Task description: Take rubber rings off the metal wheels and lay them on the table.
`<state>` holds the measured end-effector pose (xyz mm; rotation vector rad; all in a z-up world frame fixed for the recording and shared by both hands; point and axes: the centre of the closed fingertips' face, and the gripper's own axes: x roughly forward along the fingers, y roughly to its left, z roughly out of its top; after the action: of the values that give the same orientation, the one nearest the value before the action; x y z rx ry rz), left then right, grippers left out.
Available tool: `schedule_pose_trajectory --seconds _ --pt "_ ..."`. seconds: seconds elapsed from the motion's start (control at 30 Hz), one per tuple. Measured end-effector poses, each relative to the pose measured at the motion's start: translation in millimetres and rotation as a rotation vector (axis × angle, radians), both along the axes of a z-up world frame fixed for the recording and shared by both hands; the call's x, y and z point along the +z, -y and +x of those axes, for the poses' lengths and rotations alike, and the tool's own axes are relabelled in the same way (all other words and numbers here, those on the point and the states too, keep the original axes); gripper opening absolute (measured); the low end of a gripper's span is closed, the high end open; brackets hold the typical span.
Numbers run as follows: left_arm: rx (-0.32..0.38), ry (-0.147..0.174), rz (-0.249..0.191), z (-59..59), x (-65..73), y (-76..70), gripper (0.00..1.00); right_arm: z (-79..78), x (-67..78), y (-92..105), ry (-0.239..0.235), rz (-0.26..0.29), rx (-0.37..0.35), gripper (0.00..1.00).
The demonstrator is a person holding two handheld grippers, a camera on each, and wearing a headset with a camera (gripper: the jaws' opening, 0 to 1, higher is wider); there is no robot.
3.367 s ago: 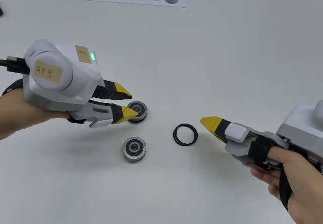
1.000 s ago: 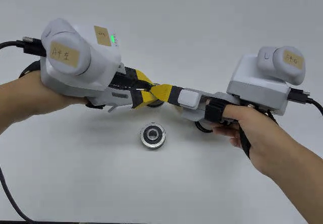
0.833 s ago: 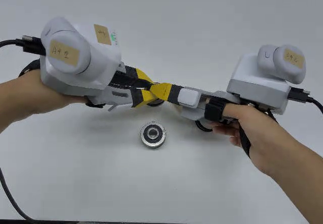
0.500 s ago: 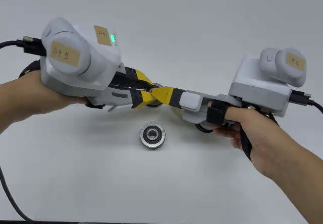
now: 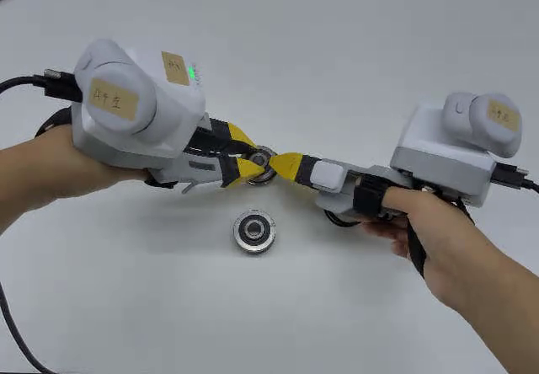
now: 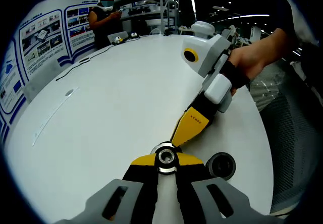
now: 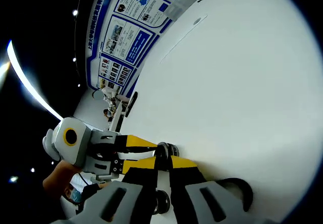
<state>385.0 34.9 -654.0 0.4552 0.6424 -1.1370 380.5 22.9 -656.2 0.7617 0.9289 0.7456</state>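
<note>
My left gripper (image 5: 249, 157) is clamping one wheel (image 5: 264, 158) by its rim, with the jaws closed onto it over the middle of the surface (image 5: 337, 54). My right gripper (image 5: 279, 162) is meeting it from the opposite side, its jaws drawn almost together and their yellow tips touching the wheel's edge. Half a second ago those tips were overlapping the left gripper's and covering the wheel. Now the right gripper is sitting further back toward my right hand and the wheel is showing between the two. I am reading this as the start of the pull that should peel a rubber ring away, though I cannot tell whether any rubber is actually caught between the jaws. The second wheel (image 5: 254, 231) is lying nearer to me, apart from both grippers, its dark band apparently in place. The left gripper view is presenting the clamped wheel face-on, seated squarely between my jaws, where the head view is giving it at a slant. The right gripper view is showing the loose ring (image 7: 243, 186) lying flat beside my right jaw, whereas in the head view it is mostly hidden under the gripper body.
</note>
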Motion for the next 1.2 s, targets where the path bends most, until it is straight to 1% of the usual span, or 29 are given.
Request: schedule_pose_trajectory --seconds 0.03,0.07,0.17,0.27,0.5,0.57,0.6,0.67,0.77,0.9,1.07,1.1,1.13,1.2 --pt "0.0 -0.001 0.0 0.0 0.1 0.0 0.12 -0.4 -1.3 1.1 -0.002 -0.014 0.004 0.08" --pt "0.0 -0.001 0.0 0.0 0.1 0.0 0.12 -0.1 -1.5 1.7 0.007 -0.021 0.009 0.07" --pt "0.0 0.0 0.002 0.0 0.1 0.1 0.12 -0.2 -3.0 2.8 0.002 -0.03 0.002 0.03" --pt "0.0 0.0 0.0 0.0 0.0 0.0 0.12 -0.6 -2.4 3.5 -0.01 -0.026 -0.007 0.03" --pt "-0.001 0.001 0.0 0.2 0.0 0.1 0.12 -0.4 -1.8 4.2 -0.013 -0.039 -0.017 0.02" --pt "-0.002 0.001 -0.001 0.3 -0.1 0.1 0.12 -0.6 -1.1 4.1 -0.02 -0.04 -0.025 0.01" --pt "-0.002 0.001 -0.002 0.2 -0.1 0.1 0.12 -0.9 -0.5 3.9 -0.017 -0.044 -0.025 0.01" --pt "-0.004 0.001 -0.002 0.3 -0.1 0.0 0.12 -0.8 1.2 2.6 0.005 -0.06 -0.022 0.01" --pt "-0.005 0.002 -0.002 0.4 -0.1 0.0 0.12 -0.2 2.6 0.4 0.013 -0.066 -0.023 0.01" --pt "-0.008 -0.002 -0.015 0.1 0.0 -0.3 0.12 -0.9 4.4 -1.8 0.011 -0.073 -0.014 0.01" --pt "-0.023 0.013 -0.002 -0.5 0.1 0.4 0.12 -0.6 3.8 -4.3 0.016 -0.086 -0.004 0.01" --pt "-0.024 0.014 -0.002 -0.4 0.2 0.4 0.12 -0.6 3.7 -5.2 0.019 -0.091 0.0 0.01" --pt "-0.026 0.014 -0.001 -0.4 0.1 0.4 0.12 -0.6 3.6 -6.0 0.033 -0.109 0.012 0.01" --pt "-0.029 0.015 0.003 -0.4 0.2 0.5 0.12 0.1 3.3 -7.8 0.036 -0.124 0.022 0.01"
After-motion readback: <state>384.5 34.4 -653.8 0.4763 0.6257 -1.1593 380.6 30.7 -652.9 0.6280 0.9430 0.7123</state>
